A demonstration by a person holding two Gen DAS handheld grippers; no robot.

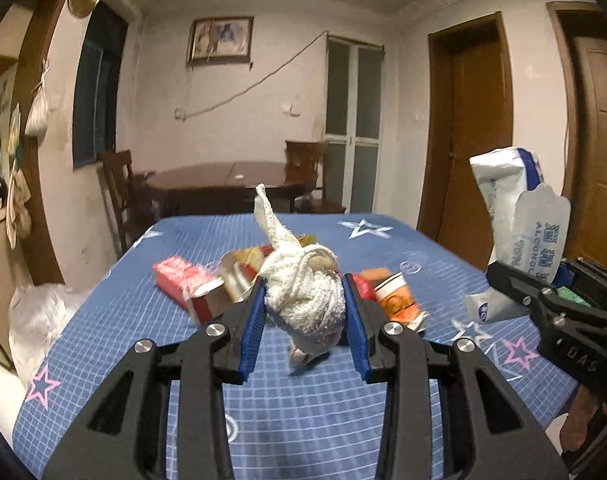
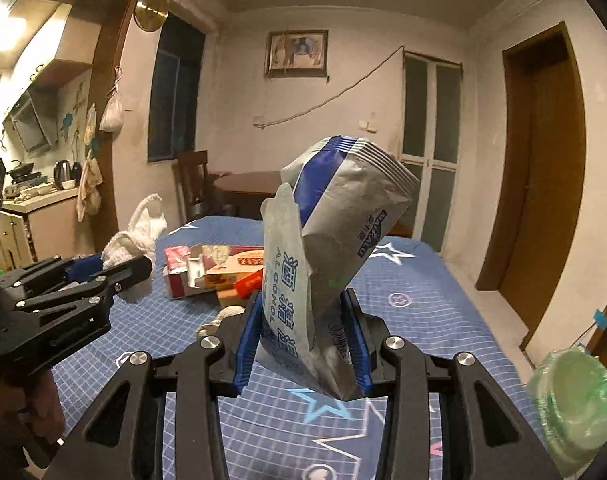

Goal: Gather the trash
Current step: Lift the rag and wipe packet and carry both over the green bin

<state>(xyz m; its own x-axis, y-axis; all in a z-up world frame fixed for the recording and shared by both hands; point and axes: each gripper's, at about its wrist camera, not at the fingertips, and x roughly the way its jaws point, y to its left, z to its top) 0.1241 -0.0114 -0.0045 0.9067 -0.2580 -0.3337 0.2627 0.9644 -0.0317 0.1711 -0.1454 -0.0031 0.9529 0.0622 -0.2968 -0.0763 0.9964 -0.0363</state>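
Observation:
My left gripper [image 1: 305,312] is shut on a crumpled white cloth wad [image 1: 303,292], lifted above the blue star-patterned table [image 1: 303,408]. In the right wrist view that cloth [image 2: 131,240] sticks out of the left gripper [image 2: 115,268] at the left. My right gripper [image 2: 303,332] is shut on a white and blue alcohol wipes packet [image 2: 335,240], held upright over the table [image 2: 423,304]. The same packet [image 1: 519,216] and right gripper [image 1: 543,292] appear at the right of the left wrist view. More trash lies on the table: a red carton [image 1: 183,280], a paper cup [image 1: 395,300], and boxes [image 2: 219,272].
A roll of green bags [image 2: 575,404] sits at the table's near right corner. A white plastic bag [image 1: 39,320] lies left of the table. Behind stand a round dark table [image 1: 223,184] with chairs [image 1: 119,184], and wooden doors [image 1: 475,120] line the right wall.

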